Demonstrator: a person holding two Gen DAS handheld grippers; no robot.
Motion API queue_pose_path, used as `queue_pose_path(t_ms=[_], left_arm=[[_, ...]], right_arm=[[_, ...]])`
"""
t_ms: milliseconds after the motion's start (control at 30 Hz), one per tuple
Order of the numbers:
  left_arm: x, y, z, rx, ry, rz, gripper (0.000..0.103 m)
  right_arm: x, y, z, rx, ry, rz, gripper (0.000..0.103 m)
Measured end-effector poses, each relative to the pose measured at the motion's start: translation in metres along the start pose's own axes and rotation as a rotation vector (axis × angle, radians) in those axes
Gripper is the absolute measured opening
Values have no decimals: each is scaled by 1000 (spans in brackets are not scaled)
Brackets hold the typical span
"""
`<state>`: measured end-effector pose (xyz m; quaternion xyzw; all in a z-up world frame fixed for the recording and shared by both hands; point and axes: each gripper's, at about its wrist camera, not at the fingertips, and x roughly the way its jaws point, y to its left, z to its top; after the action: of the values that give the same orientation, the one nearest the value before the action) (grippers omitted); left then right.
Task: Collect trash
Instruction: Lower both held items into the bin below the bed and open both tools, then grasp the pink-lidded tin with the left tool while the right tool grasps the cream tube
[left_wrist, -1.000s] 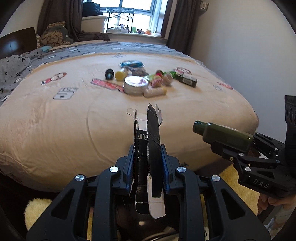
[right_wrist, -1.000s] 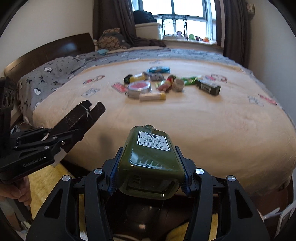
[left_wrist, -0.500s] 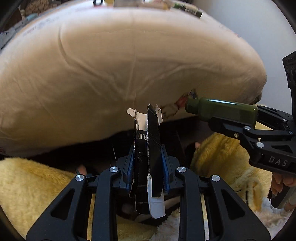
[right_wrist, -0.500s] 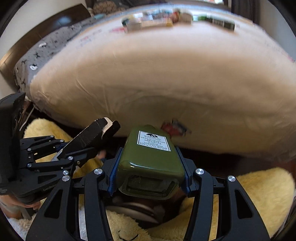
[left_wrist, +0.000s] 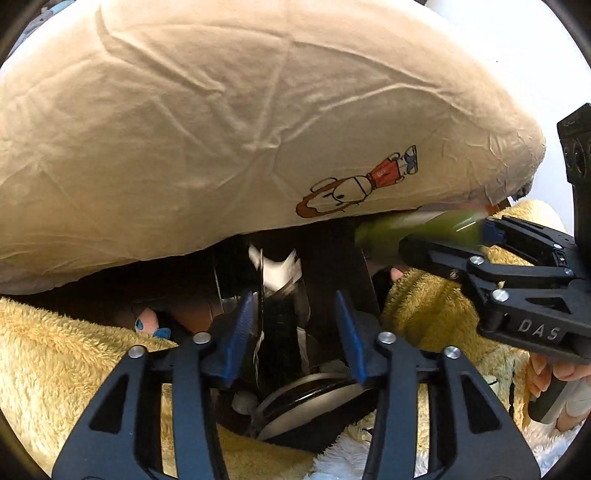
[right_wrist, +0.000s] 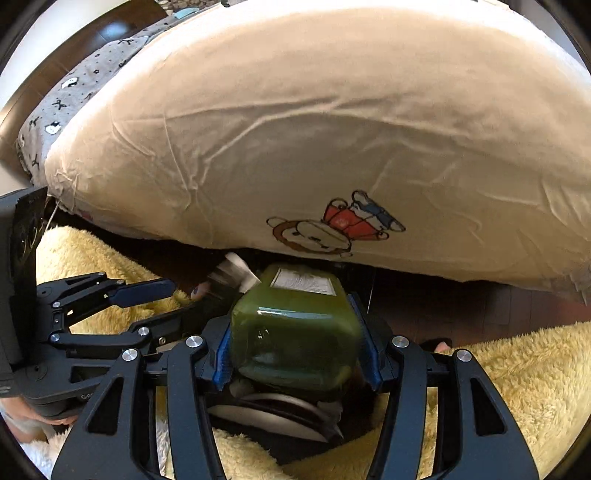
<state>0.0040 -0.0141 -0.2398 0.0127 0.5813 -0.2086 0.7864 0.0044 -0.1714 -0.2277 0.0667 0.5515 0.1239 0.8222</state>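
Observation:
My left gripper (left_wrist: 293, 314) is open, its blue pads apart. The flattened black carton (left_wrist: 280, 317) with torn white flaps hangs blurred between the jaws over a dark bin (left_wrist: 332, 258) on the floor; whether a pad still touches it cannot be told. My right gripper (right_wrist: 295, 332) is shut on the green bottle (right_wrist: 291, 325), label up. In the left wrist view the bottle (left_wrist: 417, 229) sits at the right, held just above the bin. In the right wrist view the left gripper (right_wrist: 155, 302) is at the left with the carton's white flap (right_wrist: 236, 275) beside the bottle.
The beige bed cover (left_wrist: 240, 122) with a cartoon print (left_wrist: 354, 188) bulges close overhead. A yellow fluffy rug (left_wrist: 66, 354) surrounds the bin. A round metal lid (left_wrist: 310, 398) lies in the bin. The grey pillow side (right_wrist: 85, 81) is far left.
Both grippers dropped lower toward the bin below the bed edge. The left gripper's jaws opened and the carton is slipping down. The bottle stays gripped.

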Motion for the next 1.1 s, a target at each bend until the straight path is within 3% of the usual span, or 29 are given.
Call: queue_pose_path(t_ms=[267, 367, 700, 867, 1000, 1100], left_arm=[[-28, 16, 5, -22, -84, 56, 67], [-45, 18, 12, -18, -134, 70, 73], [-91, 15, 54, 22, -294, 127, 76], [-88, 25, 87, 18, -330, 172, 77], [-98, 36, 105, 2, -356, 181, 84], [-105, 42, 118, 6, -377, 202, 86]], right_arm=[[-31, -17, 16, 35, -107, -72, 63], [-46, -20, 24, 37, -169, -93, 71], [-80, -28, 80, -11, -336, -165, 73], [-70, -17, 122, -22, -364, -120, 73], [-59, -2, 151, -53, -374, -67, 84], [-49, 8, 171, -79, -377, -68, 85]])
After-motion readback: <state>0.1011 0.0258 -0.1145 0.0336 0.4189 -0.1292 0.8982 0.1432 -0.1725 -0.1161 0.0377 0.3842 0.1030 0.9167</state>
